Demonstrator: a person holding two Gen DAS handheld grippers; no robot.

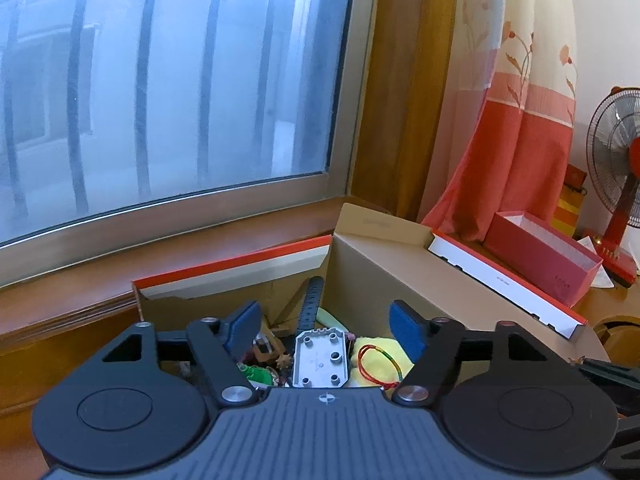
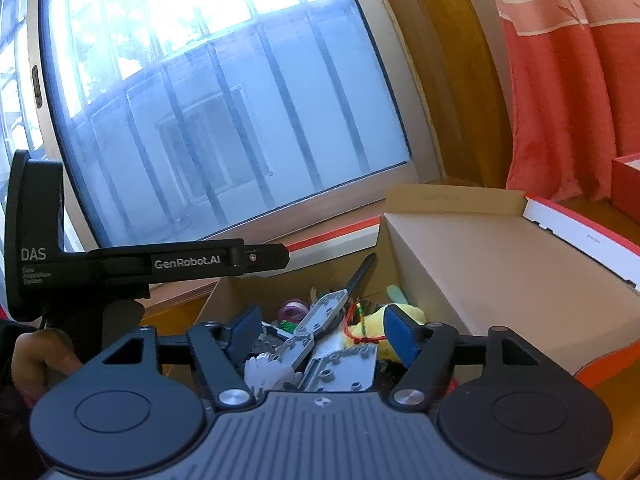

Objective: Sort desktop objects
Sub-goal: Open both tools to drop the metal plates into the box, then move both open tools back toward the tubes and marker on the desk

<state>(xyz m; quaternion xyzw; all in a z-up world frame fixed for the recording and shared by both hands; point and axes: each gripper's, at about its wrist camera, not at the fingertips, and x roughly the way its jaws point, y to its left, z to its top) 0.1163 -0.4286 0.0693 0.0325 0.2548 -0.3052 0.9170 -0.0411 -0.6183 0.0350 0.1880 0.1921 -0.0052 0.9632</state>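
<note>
Clutter fills an open cardboard box that sits on a wooden desk under a barred window. Both grippers hang above this box with their jaws spread wide and nothing between the blue pads. Under the left gripper lies a grey plastic plate with round studs, flat among the other things; just right of it is a yellow soft toy with a red loop of string on it, and behind the plate a black strap leans up against the inner wall of the box. A green item shows at the left of the plate, too small to identify. From the right gripper the same pile shows several grey plates overlapping, a white scalloped piece, the yellow toy at the right and pink rings farther back. A hand grips the handle of the left gripper at the left edge of that view. Beside the box a closed flap, a white and red lid and a pink box sit near a red curtain and a fan.
</note>
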